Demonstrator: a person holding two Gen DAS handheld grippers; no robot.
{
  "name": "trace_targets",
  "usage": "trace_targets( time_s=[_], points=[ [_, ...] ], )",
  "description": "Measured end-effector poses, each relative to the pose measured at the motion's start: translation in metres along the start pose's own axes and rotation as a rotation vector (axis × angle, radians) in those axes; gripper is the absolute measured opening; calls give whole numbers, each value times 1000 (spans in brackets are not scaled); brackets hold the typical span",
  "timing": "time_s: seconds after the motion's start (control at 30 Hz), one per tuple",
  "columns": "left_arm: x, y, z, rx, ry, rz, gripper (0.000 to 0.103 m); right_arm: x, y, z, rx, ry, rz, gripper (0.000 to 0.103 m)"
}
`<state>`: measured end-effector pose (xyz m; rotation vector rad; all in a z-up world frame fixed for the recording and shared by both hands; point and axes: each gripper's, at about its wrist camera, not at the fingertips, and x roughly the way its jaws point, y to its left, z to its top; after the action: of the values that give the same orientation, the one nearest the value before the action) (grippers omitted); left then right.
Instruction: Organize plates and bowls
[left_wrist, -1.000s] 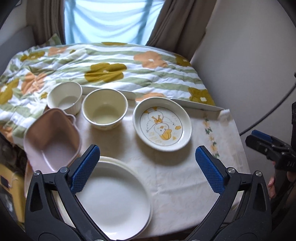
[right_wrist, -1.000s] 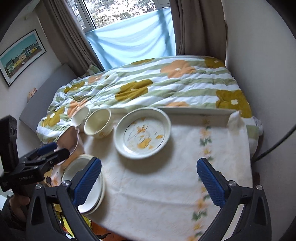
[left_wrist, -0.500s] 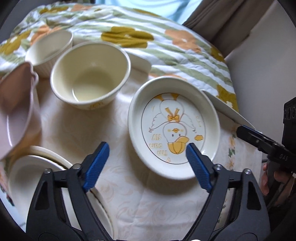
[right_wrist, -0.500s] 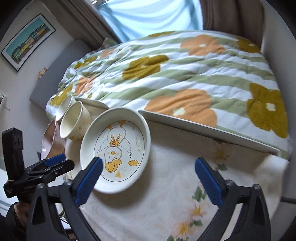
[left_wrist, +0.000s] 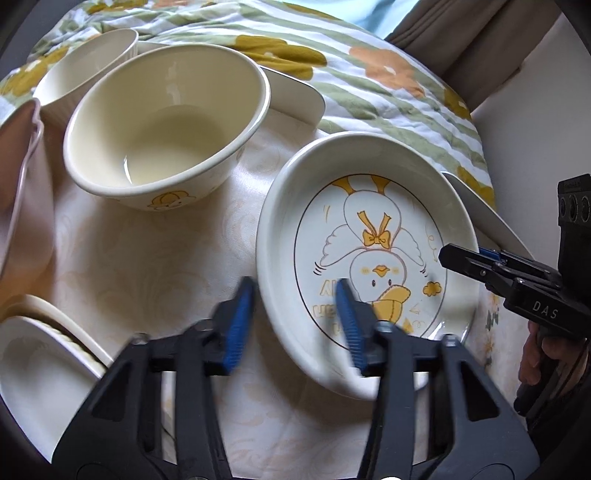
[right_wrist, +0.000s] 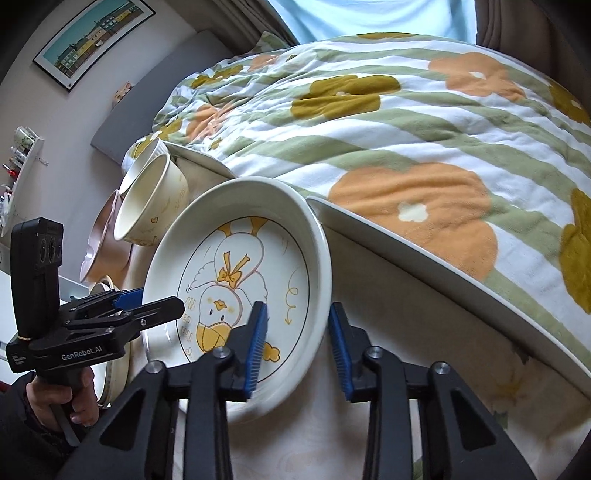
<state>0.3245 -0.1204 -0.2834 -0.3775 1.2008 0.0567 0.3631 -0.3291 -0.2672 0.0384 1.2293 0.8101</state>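
Note:
A white deep plate with a yellow duck drawing (left_wrist: 373, 236) sits on the cream tablecloth; it also shows in the right wrist view (right_wrist: 240, 280). My left gripper (left_wrist: 293, 321) straddles the plate's near-left rim, one blue pad outside and one inside, jaws partly closed with a gap and blurred by motion. My right gripper (right_wrist: 299, 343) straddles the plate's right rim the same way, jaws narrowed but apart. The right gripper also shows at the plate's right edge in the left wrist view (left_wrist: 491, 266).
A cream bowl (left_wrist: 166, 125) stands left of the plate, a ribbed white bowl (left_wrist: 85, 62) behind it, a pink dish (left_wrist: 22, 184) at far left. Stacked white plates (left_wrist: 40, 362) lie near left. A flowered quilt (right_wrist: 406, 122) lies behind the table edge.
Both grippers moved in onto the duck plate and their jaws narrowed around opposite rims. The plate fills more of both views.

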Motion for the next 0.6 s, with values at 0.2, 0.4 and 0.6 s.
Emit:
trace_targets(
  time_s=[0.2,0.4,0.6],
  points=[
    [2,-1,3,4,-3,9,23,1,-6,0,13,-5,1,16],
    [-4,-4,0,25,-20,20,23,-3,0,-1,-20,-14,-20,16],
    [-26,-8,0,62,-73,24,23,-19,16,-7,-64,-61,-34,16]
  ],
)
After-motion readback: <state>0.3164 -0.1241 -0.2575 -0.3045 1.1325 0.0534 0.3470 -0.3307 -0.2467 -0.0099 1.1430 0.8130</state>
